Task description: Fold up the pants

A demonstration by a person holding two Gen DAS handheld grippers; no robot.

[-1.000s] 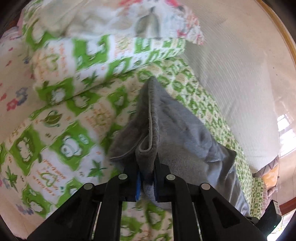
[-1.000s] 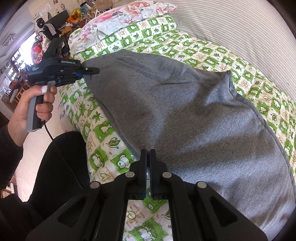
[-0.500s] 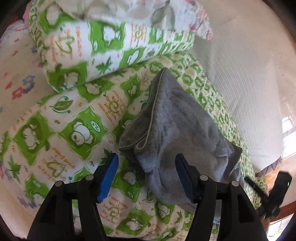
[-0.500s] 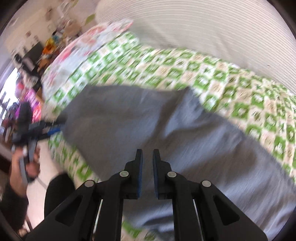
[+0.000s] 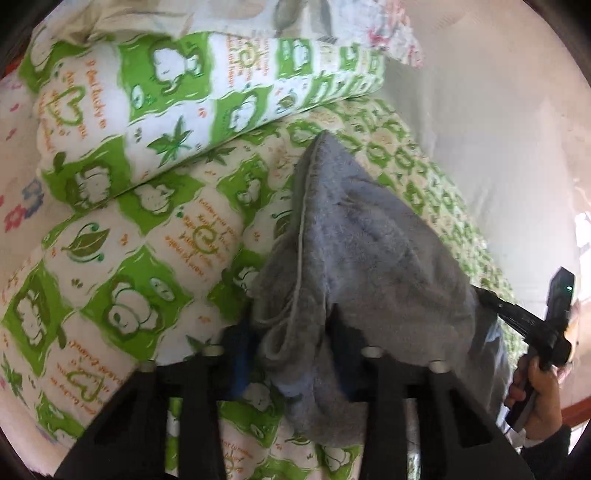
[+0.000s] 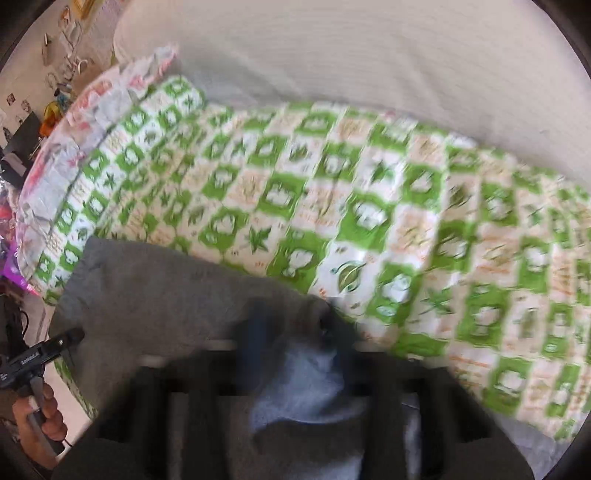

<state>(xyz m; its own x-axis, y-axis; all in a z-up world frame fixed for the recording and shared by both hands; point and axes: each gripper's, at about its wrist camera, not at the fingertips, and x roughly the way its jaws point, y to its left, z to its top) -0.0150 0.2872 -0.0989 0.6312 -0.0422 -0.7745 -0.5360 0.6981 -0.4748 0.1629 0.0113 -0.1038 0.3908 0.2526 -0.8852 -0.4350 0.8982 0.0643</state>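
Note:
Grey fleece pants [image 5: 369, 258] lie on a bed with a green and white patterned sheet [image 5: 155, 258]. In the left wrist view my left gripper [image 5: 291, 343] has its jaws apart, with the bunched near end of the pants lying between them. My right gripper [image 5: 484, 295] shows at the far right, touching the pants' right edge. In the blurred right wrist view the pants [image 6: 177, 295] fill the lower left, and my right gripper [image 6: 291, 339] has its jaws apart around a fold of them. My left gripper [image 6: 70, 338] shows at the far left.
A green patterned pillow [image 5: 207, 96] and a floral pillow [image 5: 295, 18] lie at the head of the bed. A white striped cushion [image 6: 369, 55] runs along the far side. Room clutter [image 6: 22, 129] shows beyond the bed's end.
My left gripper opened, let go of the pants' end, then moved back over it. My right gripper opened wide and swung across the pants toward the far side; its view is now blurred.

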